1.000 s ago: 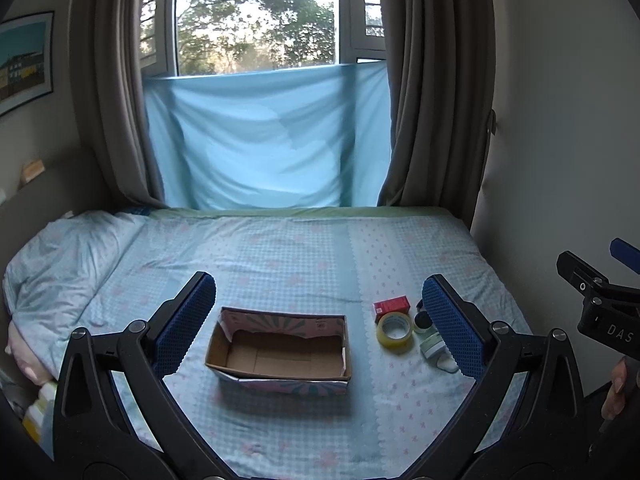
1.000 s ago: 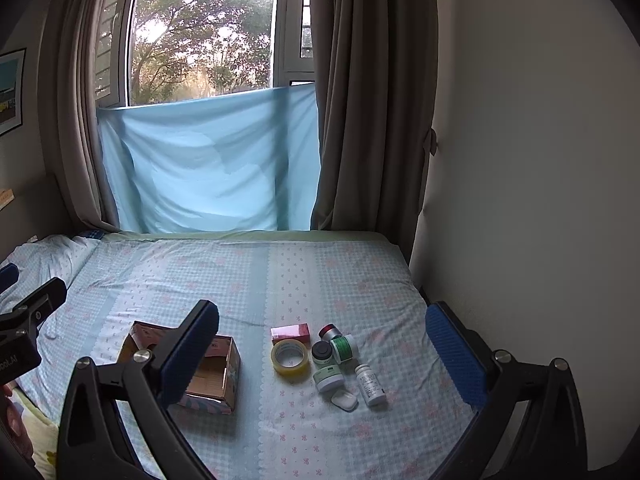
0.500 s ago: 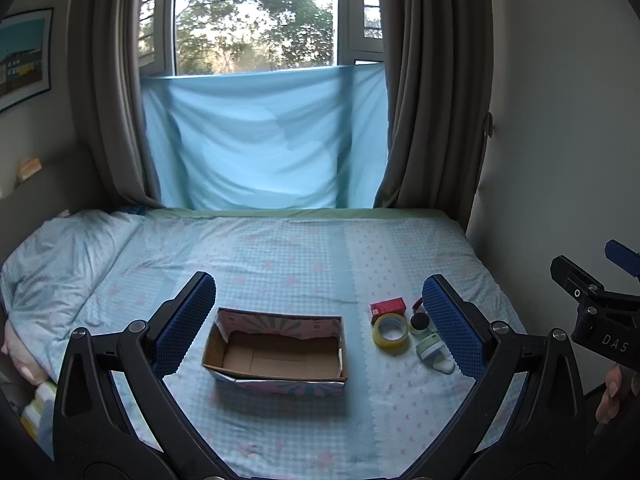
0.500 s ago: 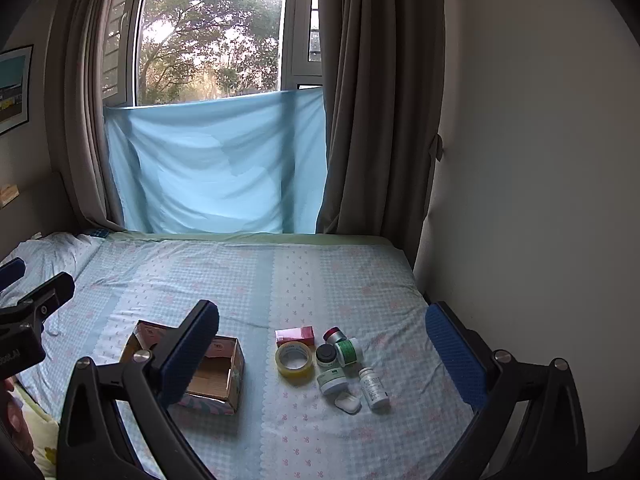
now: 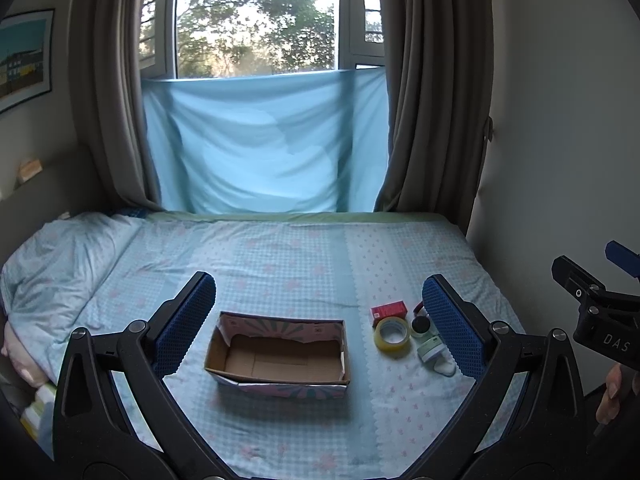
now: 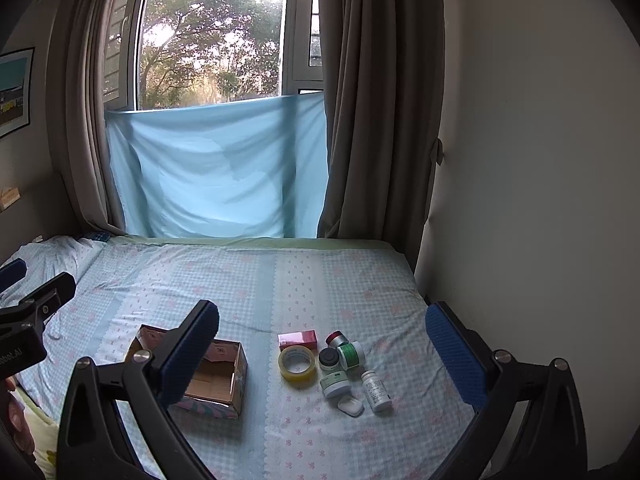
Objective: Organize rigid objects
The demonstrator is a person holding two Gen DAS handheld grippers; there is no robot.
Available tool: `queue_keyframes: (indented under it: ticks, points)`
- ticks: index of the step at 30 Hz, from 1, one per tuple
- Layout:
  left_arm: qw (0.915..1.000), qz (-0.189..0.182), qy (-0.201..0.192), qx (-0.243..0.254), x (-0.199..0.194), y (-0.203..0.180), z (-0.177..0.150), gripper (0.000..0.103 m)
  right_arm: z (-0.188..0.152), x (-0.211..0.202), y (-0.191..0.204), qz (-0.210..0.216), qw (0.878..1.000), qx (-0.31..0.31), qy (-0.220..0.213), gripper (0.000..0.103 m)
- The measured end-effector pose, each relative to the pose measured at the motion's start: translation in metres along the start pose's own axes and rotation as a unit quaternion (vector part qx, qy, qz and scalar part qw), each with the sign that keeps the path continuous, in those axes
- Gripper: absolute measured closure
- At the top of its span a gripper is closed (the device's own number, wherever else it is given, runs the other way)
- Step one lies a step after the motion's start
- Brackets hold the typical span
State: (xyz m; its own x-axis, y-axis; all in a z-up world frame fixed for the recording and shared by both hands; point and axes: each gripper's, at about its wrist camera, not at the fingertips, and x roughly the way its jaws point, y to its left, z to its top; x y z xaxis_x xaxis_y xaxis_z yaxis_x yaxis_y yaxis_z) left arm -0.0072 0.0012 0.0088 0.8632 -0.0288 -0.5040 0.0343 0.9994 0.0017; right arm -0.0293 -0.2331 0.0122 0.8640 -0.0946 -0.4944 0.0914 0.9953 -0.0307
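Note:
An open empty cardboard box [image 5: 280, 354] [image 6: 212, 376] sits on the bed. To its right lies a cluster: a red box [image 6: 298, 338], a yellow tape roll [image 6: 297, 362] [image 5: 394, 334], a black-lidded jar [image 6: 329, 358], a green jar [image 6: 350, 354], a red-capped jar [image 6: 336, 337], a pale green jar [image 6: 335, 384], a white bottle [image 6: 375, 391] and a small white case [image 6: 350, 405]. My left gripper [image 5: 320, 324] is open and empty, held above the box. My right gripper [image 6: 320, 356] is open and empty, held above the cluster.
The bed [image 5: 280, 264] has a checked blue sheet and a rumpled pillow [image 5: 60, 264] at the left. A wall [image 6: 540, 200] runs along the bed's right side. Curtains and a window with blue cloth [image 5: 264, 144] stand behind.
Both grippers have drawn back and risen slightly, so the box and the objects appear a little smaller and farther off. Nothing on the bed has moved.

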Motion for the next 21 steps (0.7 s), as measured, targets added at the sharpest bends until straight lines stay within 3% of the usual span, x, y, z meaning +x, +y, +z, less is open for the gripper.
queue_keyframes:
  ticks: [21]
  points:
    - [0.9999,-0.012,0.003,-0.007,0.002,0.010,0.002,0.000,0.002,-0.003,0.011,-0.002,1.000,0.000,-0.007,0.000]
